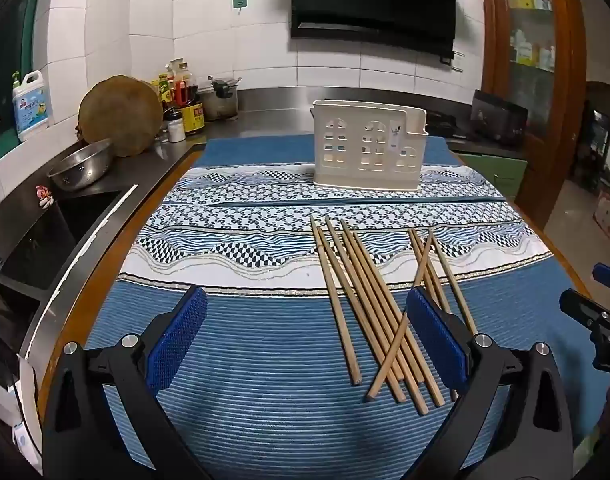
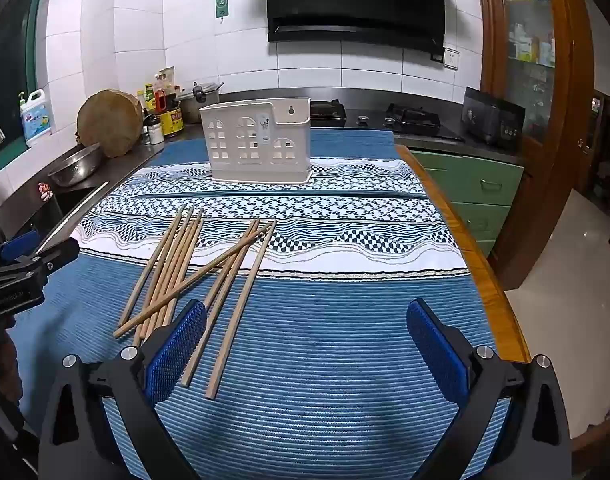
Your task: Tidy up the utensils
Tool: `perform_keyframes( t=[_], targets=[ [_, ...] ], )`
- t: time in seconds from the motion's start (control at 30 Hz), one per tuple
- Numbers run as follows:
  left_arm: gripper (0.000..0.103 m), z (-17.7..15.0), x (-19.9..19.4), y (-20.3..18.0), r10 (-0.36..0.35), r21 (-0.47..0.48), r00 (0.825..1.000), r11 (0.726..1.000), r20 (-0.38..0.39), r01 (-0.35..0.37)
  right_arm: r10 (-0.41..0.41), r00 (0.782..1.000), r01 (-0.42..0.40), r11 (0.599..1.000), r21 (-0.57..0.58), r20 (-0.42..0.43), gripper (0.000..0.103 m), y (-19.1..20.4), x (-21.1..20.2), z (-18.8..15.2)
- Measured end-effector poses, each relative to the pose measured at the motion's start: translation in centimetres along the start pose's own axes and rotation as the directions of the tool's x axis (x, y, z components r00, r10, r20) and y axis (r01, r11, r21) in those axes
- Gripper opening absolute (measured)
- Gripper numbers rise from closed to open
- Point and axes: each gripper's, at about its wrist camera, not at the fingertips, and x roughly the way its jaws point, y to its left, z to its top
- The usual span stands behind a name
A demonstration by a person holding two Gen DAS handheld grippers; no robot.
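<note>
Several wooden chopsticks point(image 1: 369, 304) lie loose on a blue patterned cloth point(image 1: 265, 380), one crossed over the others. A white plastic utensil holder point(image 1: 369, 146) stands upright at the cloth's far end. My left gripper point(image 1: 307, 326) hovers open over the cloth, the chopsticks' near ends between its fingers and under its right pad. In the right wrist view the chopsticks point(image 2: 193, 272) lie front left, and the holder point(image 2: 261, 146) stands beyond them. My right gripper point(image 2: 305, 336) is open above bare cloth, its left pad above two chopsticks.
A sink point(image 1: 45, 236) and a steel colander point(image 1: 81, 170) sit left of the table. A round wooden board point(image 1: 121, 116), bottles point(image 1: 181, 96) and a pot line the back counter. A stove point(image 2: 413, 118) and green drawers point(image 2: 481, 200) are on the right, beyond the table's wooden edge point(image 2: 465, 232).
</note>
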Motion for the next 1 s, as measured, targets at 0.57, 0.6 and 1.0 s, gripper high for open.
perform_keyframes(
  t=[0.57, 0.6, 1.0],
  targets=[
    [0.098, -0.18, 0.06, -0.07, 0.002, -0.001, 1.0, 1.0, -0.006, -0.002, 0.001, 1.0, -0.001, 1.0, 0.001, -0.002, 0.097, 0.4, 0.12, -0.04],
    [0.098, -0.16, 0.08, -0.02, 0.001, -0.001, 1.0, 1.0, -0.007, -0.001, 0.001, 1.0, -0.001, 1.0, 0.001, -0.003, 0.097, 0.4, 0.15, -0.05],
    [0.098, -0.01, -0.26, 0.22, 0.005, -0.001, 1.0, 1.0, 0.004, -0.005, 0.001, 1.0, -0.002, 1.0, 0.003, 0.003, 0.097, 0.51, -0.12, 0.07]
  ],
)
